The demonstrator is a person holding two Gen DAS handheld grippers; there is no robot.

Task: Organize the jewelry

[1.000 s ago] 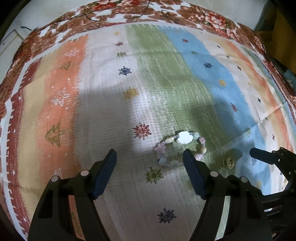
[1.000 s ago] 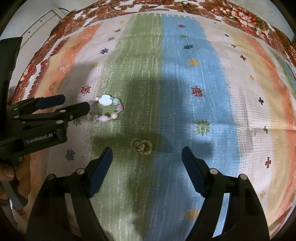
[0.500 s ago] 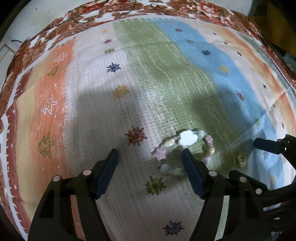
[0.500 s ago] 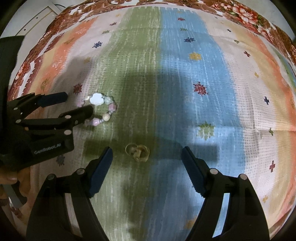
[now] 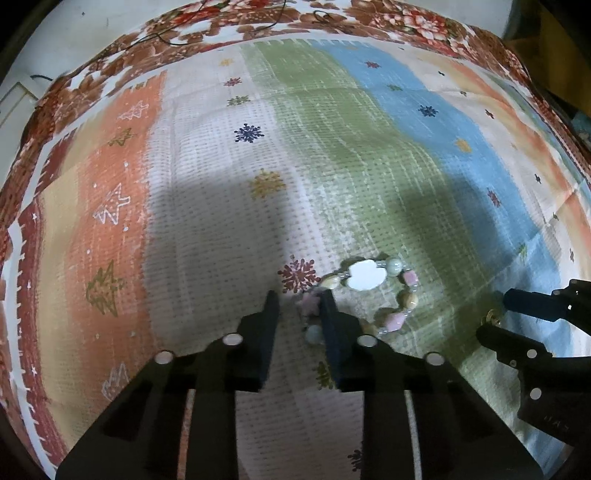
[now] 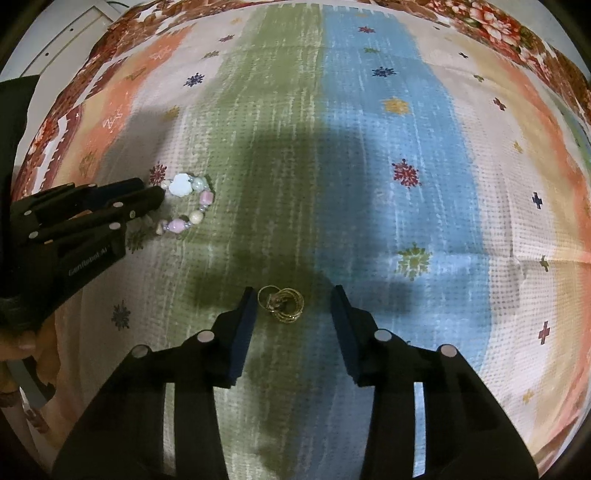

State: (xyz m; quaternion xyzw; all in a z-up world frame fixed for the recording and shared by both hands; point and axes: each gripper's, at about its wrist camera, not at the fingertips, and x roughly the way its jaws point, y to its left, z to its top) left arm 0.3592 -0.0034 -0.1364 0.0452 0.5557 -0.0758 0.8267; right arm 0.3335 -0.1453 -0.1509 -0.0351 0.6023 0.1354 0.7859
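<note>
A beaded bracelet with a white flower charm and pastel beads lies on the striped cloth; it also shows in the right wrist view. My left gripper has its jaws narrowed around the bracelet's left side, a gap still between them, with a pink star bead between the tips. A small cluster of gold rings lies between the half-closed jaws of my right gripper, not touched. The gold rings peek out between the right gripper's fingers in the left wrist view.
The striped cloth with orange, white, green and blue bands covers the surface, bordered by a brown floral fabric. A white wall or panel lies beyond the far left edge.
Both grippers moved forward and down and narrowed. The left jaws closed in around the bracelet's left side; the right jaws came to either side of the gold rings.
</note>
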